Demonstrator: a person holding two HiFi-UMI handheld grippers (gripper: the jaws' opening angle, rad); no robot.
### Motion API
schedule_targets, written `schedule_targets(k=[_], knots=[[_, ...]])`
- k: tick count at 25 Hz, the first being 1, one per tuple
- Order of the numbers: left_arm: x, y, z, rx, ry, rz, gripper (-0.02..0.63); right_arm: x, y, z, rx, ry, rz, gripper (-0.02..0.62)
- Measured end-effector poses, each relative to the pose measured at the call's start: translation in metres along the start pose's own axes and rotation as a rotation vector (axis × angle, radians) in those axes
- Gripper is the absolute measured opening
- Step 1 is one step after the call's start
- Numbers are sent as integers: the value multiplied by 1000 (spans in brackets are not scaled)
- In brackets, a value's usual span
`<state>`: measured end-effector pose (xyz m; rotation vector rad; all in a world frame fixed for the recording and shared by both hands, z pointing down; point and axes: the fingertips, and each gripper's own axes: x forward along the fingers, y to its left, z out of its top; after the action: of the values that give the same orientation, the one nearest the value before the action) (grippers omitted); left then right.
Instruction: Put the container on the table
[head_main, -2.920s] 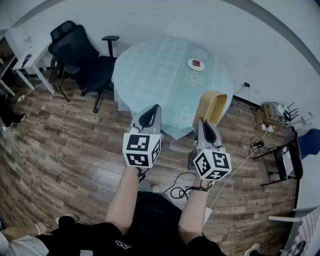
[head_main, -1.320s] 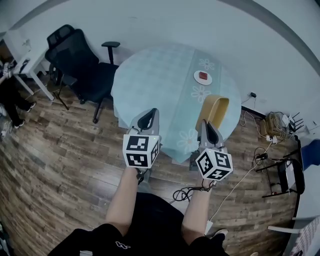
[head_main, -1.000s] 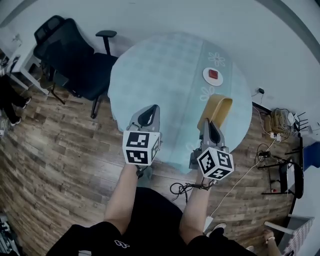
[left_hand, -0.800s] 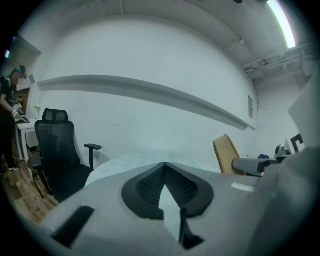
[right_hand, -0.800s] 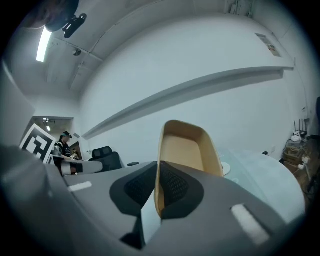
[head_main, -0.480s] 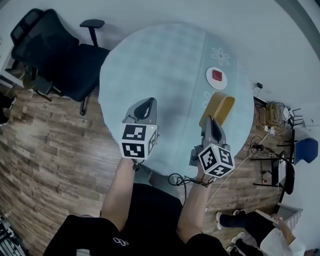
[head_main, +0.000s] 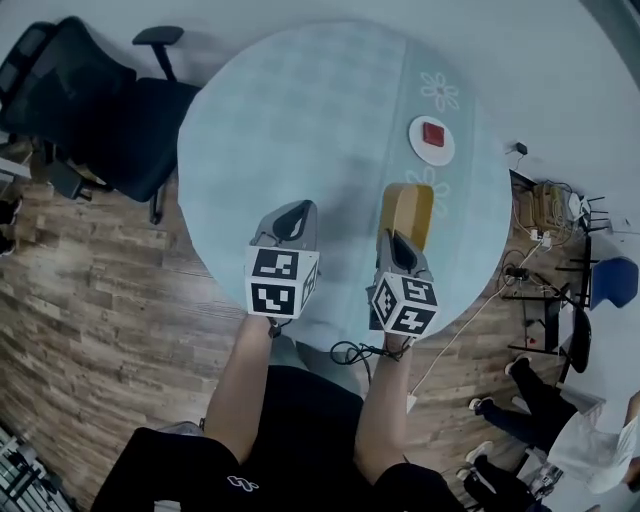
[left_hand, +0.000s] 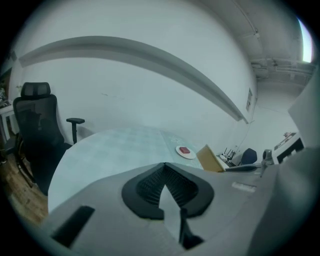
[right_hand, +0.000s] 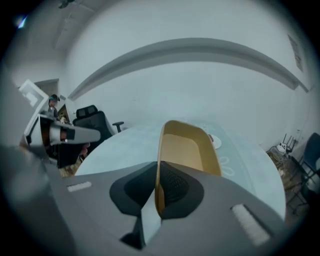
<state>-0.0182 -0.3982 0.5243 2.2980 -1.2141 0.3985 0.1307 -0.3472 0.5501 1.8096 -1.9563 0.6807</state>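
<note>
A tan, open-topped container (head_main: 408, 212) hangs tilted on its side over the right half of the round table (head_main: 300, 110), which wears a pale blue-green cloth. My right gripper (head_main: 397, 250) is shut on the container's rim. In the right gripper view one container (right_hand: 192, 147) wall is pinched between the pads of the right gripper (right_hand: 157, 180). My left gripper (head_main: 287, 225) hovers over the table's near edge, shut with nothing in it. In the left gripper view the left gripper (left_hand: 164, 175) has its pads together, and the container (left_hand: 212, 158) shows off to the right.
A white plate (head_main: 431, 138) with a red item lies on the table beyond the container. A black office chair (head_main: 90, 110) stands at the table's left. Cables and a power strip (head_main: 545, 200) lie on the wood floor at right. A person (head_main: 590, 440) is at lower right.
Both grippers have moved forward from over the floor to over the table. The container, still gripped, now hangs above the tablecloth near the plate.
</note>
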Motion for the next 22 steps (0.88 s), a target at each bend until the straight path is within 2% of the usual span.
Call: schedule_targets(k=[7,11,12,14,16,18,20,22], knots=[[15,10,-41,-7,88,36,0,49,13,-68,-174,205,1,28],[15,13,-43,-5,97,56,0,64,25,-85,-187,238,38,32],[15,12,-41,-3,94,58,0,64,29,-86,-181,236,55,57],[15,9,-35,4,82,56,0,61,32,-79,-165,208,87,106],[14,4,-25,12,65,46,0,52,29,-60,-121,136,102,104],[13,-5,-16,23,47,30,0,37,16,-34,-43,31,85,76],[11,-16,-6,37,26,7,0,18,-1,-6,35,-80,51,12],[10,-28,5,55,-2,-19,0,-2,-15,20,112,-182,44,11]])
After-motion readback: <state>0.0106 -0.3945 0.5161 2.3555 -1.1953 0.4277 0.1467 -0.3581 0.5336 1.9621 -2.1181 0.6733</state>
